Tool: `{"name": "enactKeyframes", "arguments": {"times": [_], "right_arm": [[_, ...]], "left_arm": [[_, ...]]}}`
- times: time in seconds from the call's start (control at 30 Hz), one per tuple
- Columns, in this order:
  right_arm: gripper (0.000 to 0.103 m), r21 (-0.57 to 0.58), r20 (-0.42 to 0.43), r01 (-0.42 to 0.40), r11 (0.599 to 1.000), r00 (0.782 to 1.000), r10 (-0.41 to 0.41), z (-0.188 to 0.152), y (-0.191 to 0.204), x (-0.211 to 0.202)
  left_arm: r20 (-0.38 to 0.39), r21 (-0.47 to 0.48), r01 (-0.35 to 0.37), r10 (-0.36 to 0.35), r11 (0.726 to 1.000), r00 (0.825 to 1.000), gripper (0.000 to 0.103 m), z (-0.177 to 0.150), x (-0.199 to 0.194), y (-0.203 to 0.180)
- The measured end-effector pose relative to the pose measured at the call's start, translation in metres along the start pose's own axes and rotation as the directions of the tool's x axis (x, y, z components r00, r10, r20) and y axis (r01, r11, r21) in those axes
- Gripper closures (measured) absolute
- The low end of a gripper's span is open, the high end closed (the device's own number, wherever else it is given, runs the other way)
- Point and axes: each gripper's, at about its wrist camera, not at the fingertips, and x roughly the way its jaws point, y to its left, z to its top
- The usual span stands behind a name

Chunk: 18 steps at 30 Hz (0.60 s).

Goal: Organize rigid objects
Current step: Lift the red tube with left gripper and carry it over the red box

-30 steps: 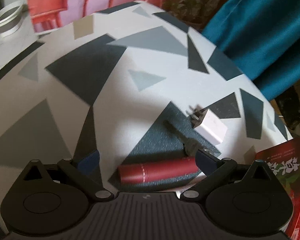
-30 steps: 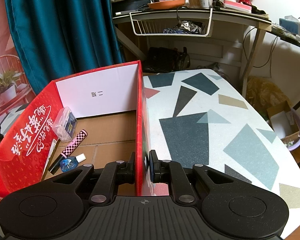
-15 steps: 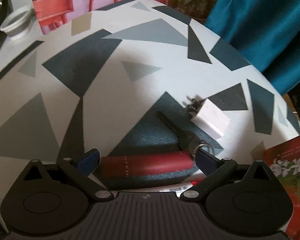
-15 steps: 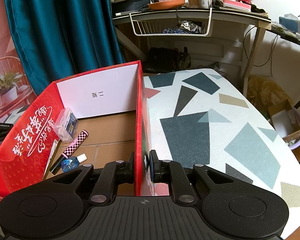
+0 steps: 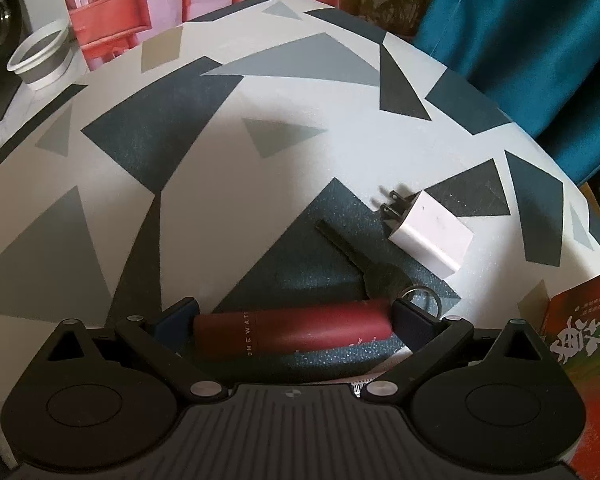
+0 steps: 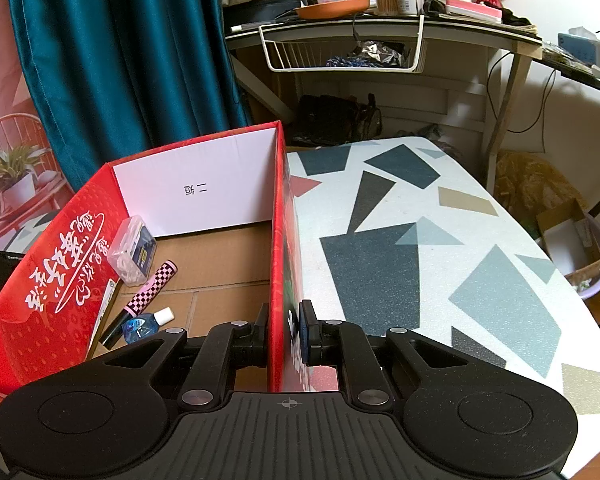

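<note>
my left gripper [image 5: 294, 318] brackets the dark red cylindrical tube [image 5: 292, 330] lying flat on the patterned table [image 5: 260, 168], jaws wide, a pad at each end; whether they press i cannot tell. my right gripper [image 6: 285, 330] is pinched narrow on the red cardboard box's wall [image 6: 278, 240].

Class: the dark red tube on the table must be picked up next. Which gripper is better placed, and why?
Left. The left gripper straddles the dark red tube; the right gripper is shut on the red box's wall.
</note>
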Motion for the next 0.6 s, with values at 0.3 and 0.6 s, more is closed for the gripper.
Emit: {"name": "enactKeyframes", "arguments": {"times": [0.3,0.6], "right_arm": [[0.091,-0.001,0.0,0.0,1.0,1.0,0.0,0.0,0.0,0.0],[0.091,-0.003,-0.004,0.005,1.0,1.0,-0.005,0.0,0.001,0.0]], "left_arm": [[0.018,0.099,0.018,-0.019,0.995,1.0,0.001,-0.001,-0.002,0.005],[0.08,0.326,0.054,-0.085,0.944,0.993,0.001,-0.001,-0.015,0.01]]}}
